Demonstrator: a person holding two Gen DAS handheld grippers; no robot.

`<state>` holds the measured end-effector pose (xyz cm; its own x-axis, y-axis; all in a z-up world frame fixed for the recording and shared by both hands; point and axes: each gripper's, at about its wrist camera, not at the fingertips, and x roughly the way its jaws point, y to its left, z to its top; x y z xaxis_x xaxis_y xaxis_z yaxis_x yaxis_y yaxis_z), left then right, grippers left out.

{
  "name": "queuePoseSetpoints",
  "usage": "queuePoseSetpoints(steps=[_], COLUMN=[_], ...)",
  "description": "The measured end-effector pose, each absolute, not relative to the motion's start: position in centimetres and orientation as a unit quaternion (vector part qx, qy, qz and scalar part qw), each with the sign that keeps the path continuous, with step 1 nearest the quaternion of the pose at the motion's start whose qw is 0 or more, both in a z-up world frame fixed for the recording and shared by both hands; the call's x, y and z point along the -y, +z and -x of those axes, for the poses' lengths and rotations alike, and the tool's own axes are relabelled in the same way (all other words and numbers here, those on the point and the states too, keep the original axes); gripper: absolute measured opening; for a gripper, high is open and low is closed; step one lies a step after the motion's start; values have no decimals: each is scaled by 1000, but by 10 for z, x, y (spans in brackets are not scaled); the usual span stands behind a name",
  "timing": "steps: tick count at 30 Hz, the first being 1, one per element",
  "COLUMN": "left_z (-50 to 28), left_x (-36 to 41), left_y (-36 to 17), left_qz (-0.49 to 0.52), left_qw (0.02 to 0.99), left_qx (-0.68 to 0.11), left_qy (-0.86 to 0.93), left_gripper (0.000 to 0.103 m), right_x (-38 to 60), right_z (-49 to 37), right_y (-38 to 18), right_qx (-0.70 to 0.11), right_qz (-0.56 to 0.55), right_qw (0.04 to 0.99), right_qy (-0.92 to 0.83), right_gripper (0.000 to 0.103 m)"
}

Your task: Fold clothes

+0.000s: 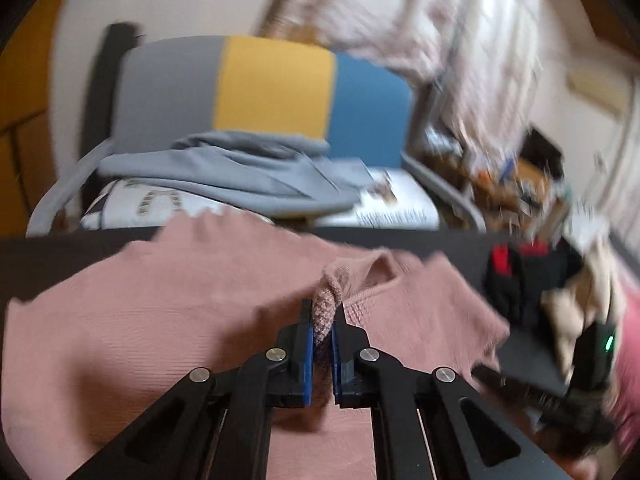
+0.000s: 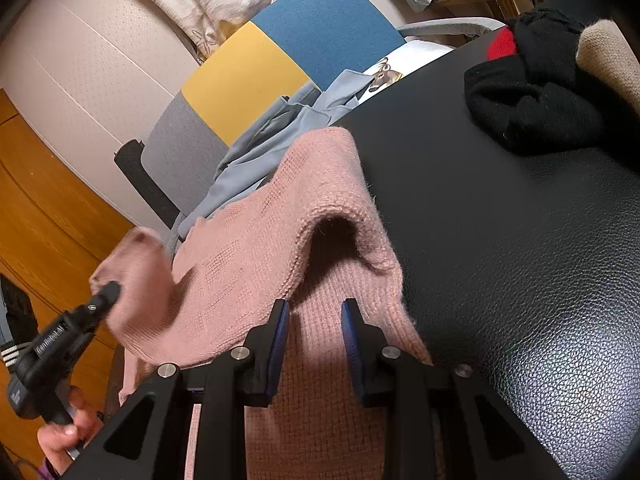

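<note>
A pink knitted sweater (image 1: 168, 304) lies spread on the black table (image 1: 48, 256). My left gripper (image 1: 322, 320) is shut on a bunched fold of the pink sweater near its collar. In the right wrist view the same sweater (image 2: 256, 248) drapes over the table's left edge, with one fold lifted into a hump. My right gripper (image 2: 316, 312) is open, its jaws standing apart just above the knit fabric, holding nothing. The left gripper's body (image 2: 52, 340) shows at the lower left of the right wrist view, by the sweater's raised edge.
A chair (image 1: 272, 88) with grey, yellow and blue back stands behind the table, with a grey garment (image 1: 232, 176) on its seat. A black and red garment (image 2: 532, 96) and a beige one (image 2: 612, 56) lie piled at the table's far right. The black table surface (image 2: 520, 240) lies right of the sweater.
</note>
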<state>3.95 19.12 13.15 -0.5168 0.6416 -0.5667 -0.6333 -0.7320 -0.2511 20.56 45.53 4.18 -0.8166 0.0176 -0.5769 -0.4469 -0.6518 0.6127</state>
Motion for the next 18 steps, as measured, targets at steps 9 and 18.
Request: queuePoseSetpoints(steps=[9, 18], left_z=[-13, -7], left_x=[-115, -89], left_y=[76, 40], left_qz=[393, 440], left_qw=[303, 312], left_qx=[95, 203], left_qy=[863, 817], left_gripper=[7, 9], right_x=[-453, -443], right_z=[-204, -173], right_y=[44, 67], right_qx=[-388, -261], right_qz=[276, 353], right_qw=[137, 169], right_qy=[869, 883], right_gripper=[27, 14])
